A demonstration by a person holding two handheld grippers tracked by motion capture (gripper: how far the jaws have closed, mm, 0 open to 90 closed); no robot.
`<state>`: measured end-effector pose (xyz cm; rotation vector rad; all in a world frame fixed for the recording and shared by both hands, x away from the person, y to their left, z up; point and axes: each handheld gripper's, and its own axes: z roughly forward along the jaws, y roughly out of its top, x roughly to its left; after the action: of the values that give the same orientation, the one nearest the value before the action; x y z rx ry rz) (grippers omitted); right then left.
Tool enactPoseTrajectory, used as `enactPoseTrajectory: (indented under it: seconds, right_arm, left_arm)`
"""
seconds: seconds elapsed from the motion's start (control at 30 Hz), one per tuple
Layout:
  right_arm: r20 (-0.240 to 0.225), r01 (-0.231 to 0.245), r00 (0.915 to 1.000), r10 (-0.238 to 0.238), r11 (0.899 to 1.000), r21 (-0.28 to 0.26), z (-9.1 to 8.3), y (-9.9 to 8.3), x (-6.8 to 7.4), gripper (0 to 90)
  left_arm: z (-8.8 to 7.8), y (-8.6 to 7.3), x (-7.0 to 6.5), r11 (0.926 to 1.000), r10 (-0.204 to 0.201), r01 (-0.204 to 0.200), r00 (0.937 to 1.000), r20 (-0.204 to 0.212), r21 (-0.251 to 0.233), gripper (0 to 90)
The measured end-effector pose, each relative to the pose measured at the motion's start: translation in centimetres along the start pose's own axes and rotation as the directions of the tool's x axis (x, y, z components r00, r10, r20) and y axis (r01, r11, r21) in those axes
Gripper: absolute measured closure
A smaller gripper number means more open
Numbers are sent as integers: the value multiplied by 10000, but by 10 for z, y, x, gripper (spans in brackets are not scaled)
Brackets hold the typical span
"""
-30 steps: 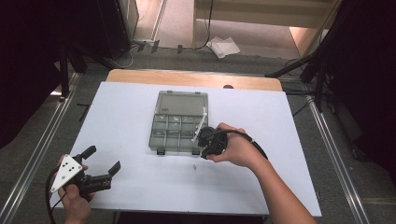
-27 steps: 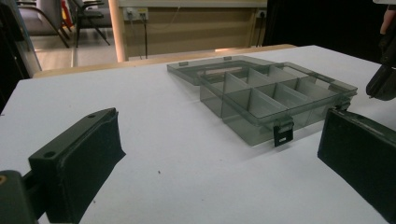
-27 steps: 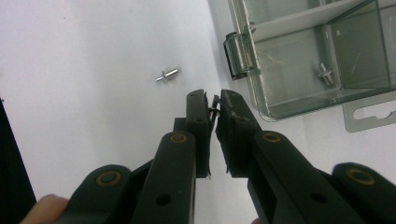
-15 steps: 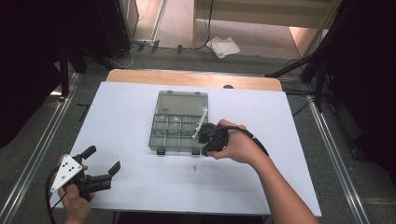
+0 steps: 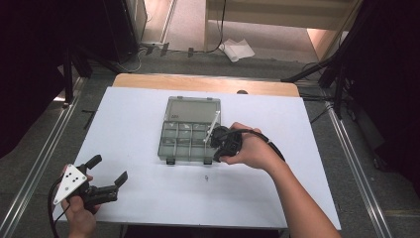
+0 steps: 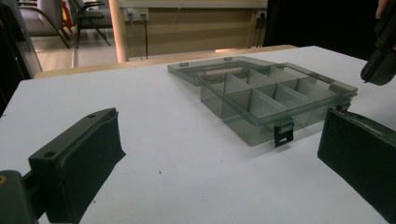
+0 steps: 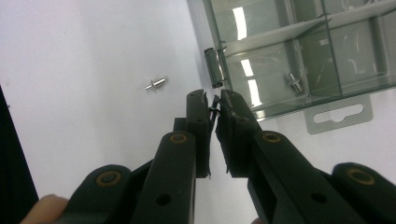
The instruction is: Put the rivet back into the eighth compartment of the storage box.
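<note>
Right tool first: its two black jaws are drawn almost together, with a small thin dark part pinched at their very tips (too small and shadowed to say for sure what it is, though it may well be one of the pins). In the high view this tool sits at the near right corner of the smoky-grey clear plastic compartment box, its tips just beside the box's front wall and close to the little front latch.

Just past the tips, one short silver metal pin lies inside the corner compartment. A second silver pin lies loose on the white table, near the box but apart from it; the high view shows it as a speck in front of the box.

Farther out, the left tool rests at the near left of the table, jaws wide apart and holding nothing, well apart from the box.

My reading is that the step in hand is carrying a picked-up piece over to a compartment. The next move would call for lifting the tips over the front wall, centring them above a cell, then parting the jaws gently so the piece drops in rather than bouncing out.
</note>
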<state>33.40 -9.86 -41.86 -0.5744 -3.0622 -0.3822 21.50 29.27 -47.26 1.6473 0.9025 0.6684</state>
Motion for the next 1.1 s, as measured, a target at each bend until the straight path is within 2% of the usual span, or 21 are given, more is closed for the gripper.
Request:
enactPoseTrajectory:
  seconds: [0.3, 0.33, 0.43, 0.47, 0.73, 1.1]
  right_arm:
    - [11, -21, 10000, 21, 10000, 42, -2, 5, -3, 839]
    - [24, 85, 10000, -85, 10000, -25, -2, 6, -4, 839]
    - [17, -71, 10000, 71, 10000, 40, -3, 7, -4, 839]
    - [48, 75, 10000, -75, 10000, -48, -3, 8, -5, 839]
    - [7, 99, 10000, -99, 9999, -40, -3, 12, -8, 839]
    - [55, -59, 10000, 59, 10000, -40, -6, 16, -12, 839]
  left_arm:
    - [0, 0, 0, 10000, 15, -15, 10000, 34, -3, 0]
    - [0, 0, 0, 10000, 14, -14, 10000, 33, -5, 0]
    - [0, 0, 0, 10000, 11, -11, 10000, 33, -27, 0]
    - [0, 0, 0, 10000, 12, -12, 10000, 24, -25, 0]
    - [-1, 1, 0, 10000, 27, -27, 10000, 30, -48, 0]
    - [0, 1, -1, 10000, 7, -7, 10000, 30, -55, 0]
